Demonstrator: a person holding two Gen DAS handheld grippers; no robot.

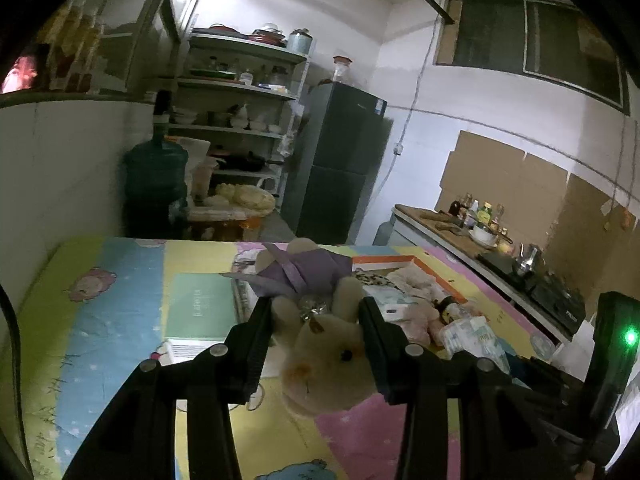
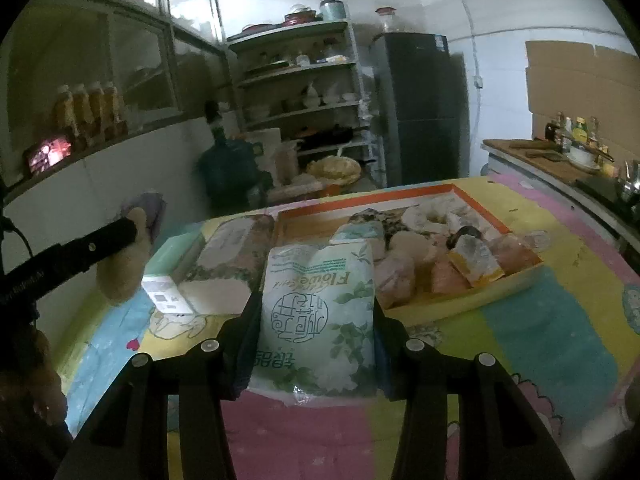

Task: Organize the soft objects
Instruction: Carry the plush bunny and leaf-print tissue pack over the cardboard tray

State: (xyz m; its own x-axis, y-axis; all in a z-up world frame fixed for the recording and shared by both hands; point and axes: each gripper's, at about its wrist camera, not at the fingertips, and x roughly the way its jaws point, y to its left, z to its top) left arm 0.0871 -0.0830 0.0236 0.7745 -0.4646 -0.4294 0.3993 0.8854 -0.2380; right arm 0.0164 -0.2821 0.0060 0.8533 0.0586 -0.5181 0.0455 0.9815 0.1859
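My left gripper [image 1: 316,308] is shut on a beige plush rabbit [image 1: 328,364] in a purple dress, held above the patchwork quilt [image 1: 120,320]. In the right wrist view the same toy [image 2: 120,268] hangs at the far left. My right gripper [image 2: 316,304] is shut on a white and green soft tissue pack [image 2: 320,312], its jaws pressing on both long sides. Behind it lies an orange-rimmed tray [image 2: 472,200] with several soft toys and packets piled inside. The left wrist view shows that tray [image 1: 424,266] just past the rabbit.
A mint-green box [image 2: 176,248], a small white box [image 2: 164,294] and a floral box [image 2: 236,252] lie left of the tray. A counter [image 2: 532,156] with bottles runs along the right. A fridge [image 2: 424,108], shelves [image 2: 304,80] and a water jug [image 2: 228,172] stand behind.
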